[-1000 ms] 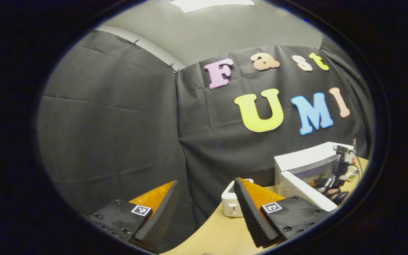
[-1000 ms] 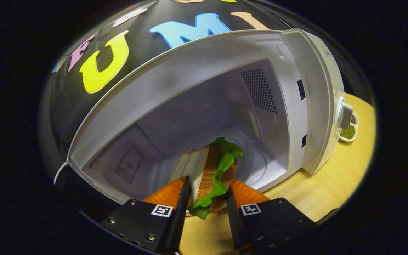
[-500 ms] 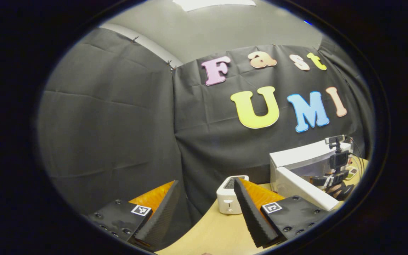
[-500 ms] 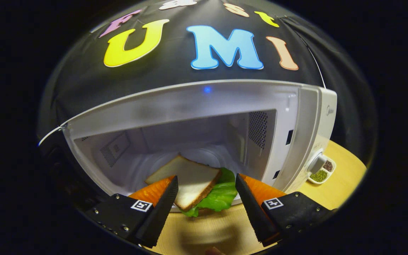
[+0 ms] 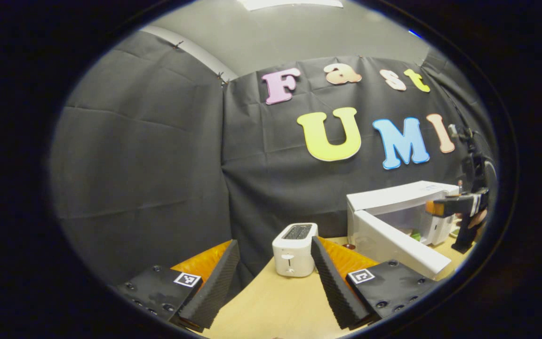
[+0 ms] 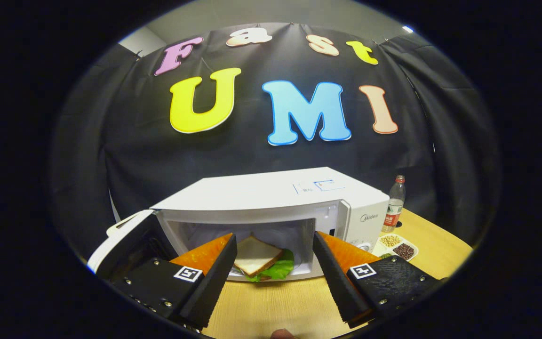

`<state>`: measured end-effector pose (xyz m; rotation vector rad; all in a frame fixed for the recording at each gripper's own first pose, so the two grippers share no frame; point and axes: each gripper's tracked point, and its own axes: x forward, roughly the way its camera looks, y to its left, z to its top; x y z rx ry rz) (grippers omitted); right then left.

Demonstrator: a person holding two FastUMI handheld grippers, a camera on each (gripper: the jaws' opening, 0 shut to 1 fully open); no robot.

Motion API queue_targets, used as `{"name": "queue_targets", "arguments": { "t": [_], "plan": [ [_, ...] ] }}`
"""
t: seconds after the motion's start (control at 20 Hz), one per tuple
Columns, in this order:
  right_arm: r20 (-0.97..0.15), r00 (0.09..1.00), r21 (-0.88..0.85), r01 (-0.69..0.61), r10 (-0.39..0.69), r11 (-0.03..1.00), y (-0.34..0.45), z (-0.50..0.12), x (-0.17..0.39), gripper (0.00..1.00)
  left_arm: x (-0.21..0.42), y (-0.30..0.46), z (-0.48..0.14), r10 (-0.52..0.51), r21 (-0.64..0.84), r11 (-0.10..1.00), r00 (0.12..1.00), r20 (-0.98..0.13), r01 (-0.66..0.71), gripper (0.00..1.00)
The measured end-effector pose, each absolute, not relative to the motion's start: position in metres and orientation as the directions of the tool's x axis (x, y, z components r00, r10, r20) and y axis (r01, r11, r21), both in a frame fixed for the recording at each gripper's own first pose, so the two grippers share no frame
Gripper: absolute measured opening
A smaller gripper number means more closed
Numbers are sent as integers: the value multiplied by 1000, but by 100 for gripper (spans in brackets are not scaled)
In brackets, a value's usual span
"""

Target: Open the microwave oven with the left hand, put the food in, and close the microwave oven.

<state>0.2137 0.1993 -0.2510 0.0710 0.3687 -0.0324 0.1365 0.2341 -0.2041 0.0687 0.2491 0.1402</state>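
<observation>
- Inside the microwave oven (image 6: 294,197) sits the sandwich (image 6: 261,259) — flat on the cavity floor, lettuce edge toward the opening, nothing gripping it.
- Right gripper (image 6: 273,268) hangs in front of the cavity, jaws wide and empty, apart from the food.
- Door (image 5: 400,249) stands swung out on the oven's left side — its long edge points toward the left gripper (image 5: 275,278).
- Left gripper's jaws are wide too, empty, over the table (image 5: 271,306) beside the toaster (image 5: 294,249).
- Judging by that, the left one is nearer the door; closing falls to it.
</observation>
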Motion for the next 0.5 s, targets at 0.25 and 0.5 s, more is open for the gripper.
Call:
{"name": "queue_targets", "arguments": {
  "t": [0.25, 0.5],
  "plan": [
    [-259, 966, 56, 14, 1, 998, 177, -190, 175, 98, 126, 212, -222, 133, 89, 990, 952, -276, -112, 100],
    [-190, 982, 13, -16, 18, 1000, 152, -139, 132, 98, 114, 185, -245, 117, 69, 993, 940, -320, -100, 97]
  ]
}}
